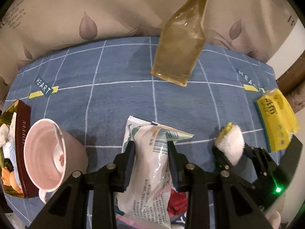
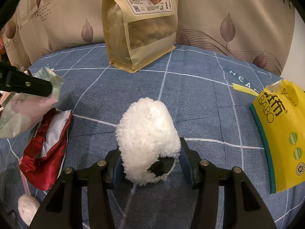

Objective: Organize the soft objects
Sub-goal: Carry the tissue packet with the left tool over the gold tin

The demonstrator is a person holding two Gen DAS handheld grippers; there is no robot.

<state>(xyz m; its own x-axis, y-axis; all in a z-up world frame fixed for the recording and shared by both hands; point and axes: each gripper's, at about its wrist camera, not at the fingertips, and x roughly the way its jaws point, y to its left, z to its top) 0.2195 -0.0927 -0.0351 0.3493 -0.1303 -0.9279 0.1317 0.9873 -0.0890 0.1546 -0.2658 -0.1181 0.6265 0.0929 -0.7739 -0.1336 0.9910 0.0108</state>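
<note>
The left tongs point(image 1: 150, 148) are clamped on a clear plastic pack point(image 1: 148, 169) of white wipes, both pads pressing its sides; the pack hangs lifted above the blue checked cloth point(image 1: 114, 99), over a red-and-silver satin pouch point(image 2: 47, 148) that lies on the cloth. The right tongs point(image 2: 150, 164) grip a white fluffy roll point(image 2: 146, 143), which stands up between the pads with a dark patch low on its right side; it sits near the middle of the cloth, to the right of the pack.

A yellow tissue pack point(image 2: 282, 143) lies at the right edge of the cloth, well apart from the roll. A tan snack bag point(image 2: 141, 28) with a clear window stands upright at the far side, against a leaf-printed curtain point(image 2: 228, 19). In the left wrist view a pink cup point(image 1: 45, 156) lies tipped on its side at the left, just beside a dark red toffee box point(image 1: 21, 145). A small white lump point(image 2: 28, 208) shows at the lower left of the right wrist view.
</note>
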